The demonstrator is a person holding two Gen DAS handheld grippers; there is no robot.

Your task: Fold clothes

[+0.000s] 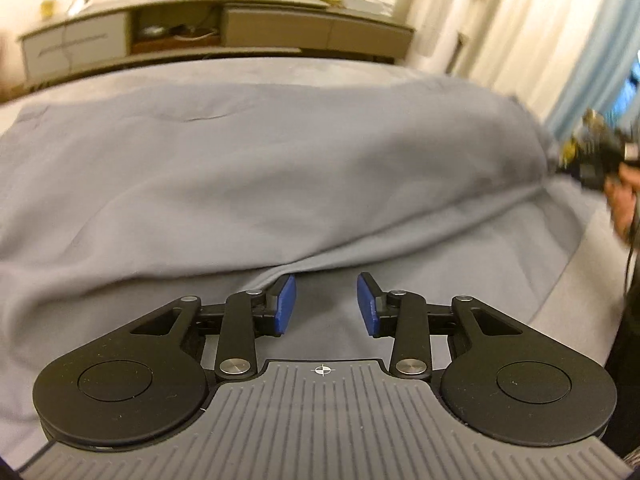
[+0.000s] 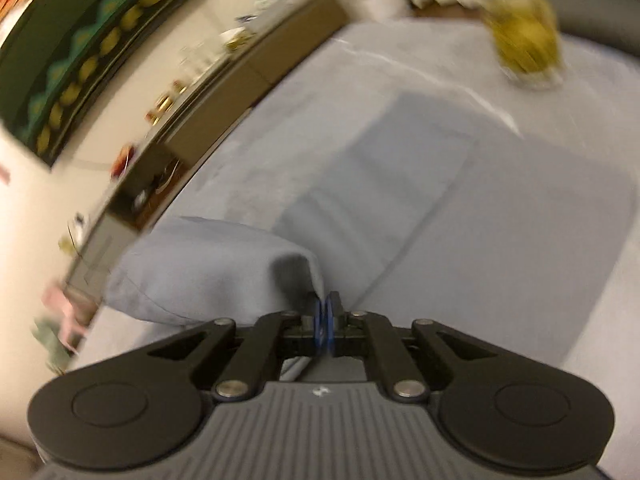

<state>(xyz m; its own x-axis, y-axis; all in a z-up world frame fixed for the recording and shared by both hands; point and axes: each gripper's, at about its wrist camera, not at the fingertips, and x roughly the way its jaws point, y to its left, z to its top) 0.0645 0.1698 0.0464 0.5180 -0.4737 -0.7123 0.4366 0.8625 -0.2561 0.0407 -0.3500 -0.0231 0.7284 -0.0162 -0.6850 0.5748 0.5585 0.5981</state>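
Note:
A grey-blue garment (image 1: 260, 168) lies spread over a grey surface and fills the left wrist view. My left gripper (image 1: 326, 304) is open, its blue pads (image 1: 286, 304) apart, just in front of a raised fold of the cloth, holding nothing. My right gripper (image 2: 325, 316) is shut on an edge of the same garment (image 2: 208, 268), which lifts in a loose fold to the left of the fingers. The right gripper also shows, blurred, at the far right of the left wrist view (image 1: 592, 156), at the garment's far corner.
A long low sideboard (image 1: 224, 32) with dishes and jars stands beyond the surface. Pale and blue curtains (image 1: 540, 40) hang at the right. A blurred yellow-green object (image 2: 524, 40) sits at the far side. A framed picture (image 2: 92, 48) hangs on the wall.

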